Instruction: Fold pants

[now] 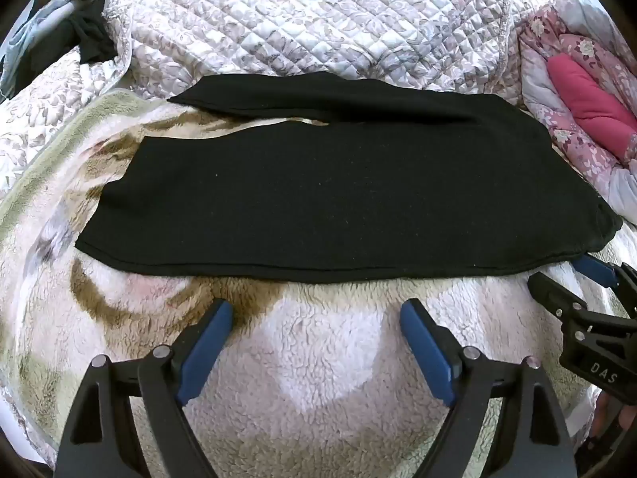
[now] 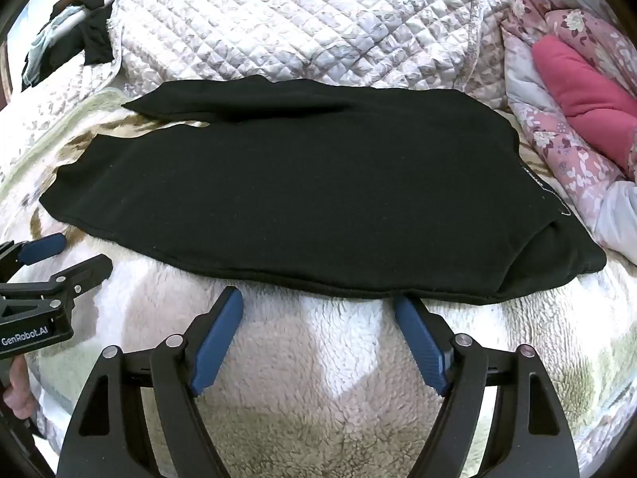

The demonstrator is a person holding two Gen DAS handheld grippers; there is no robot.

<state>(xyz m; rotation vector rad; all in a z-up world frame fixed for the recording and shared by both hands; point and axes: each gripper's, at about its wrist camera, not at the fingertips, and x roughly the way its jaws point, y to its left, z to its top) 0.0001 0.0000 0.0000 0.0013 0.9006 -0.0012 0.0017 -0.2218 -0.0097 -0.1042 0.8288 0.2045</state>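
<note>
Black pants (image 1: 338, 199) lie flat on a fluffy blanket (image 1: 318, 358), legs running left, waistband at the right. The far leg splays off at the upper left. They also show in the right wrist view (image 2: 318, 199). My left gripper (image 1: 316, 310) is open and empty, just short of the pants' near edge. My right gripper (image 2: 318, 298) is open and empty, its right fingertip touching the near hem. Each gripper shows in the other's view, the right one (image 1: 577, 279) at the pants' waist corner, the left one (image 2: 63, 255) by the leg end.
A quilted floral bedspread (image 1: 318, 20) lies behind the pants. A pink floral duvet with a pink pillow (image 1: 589, 107) sits at the right. Dark clothes (image 1: 79, 40) hang at the far left.
</note>
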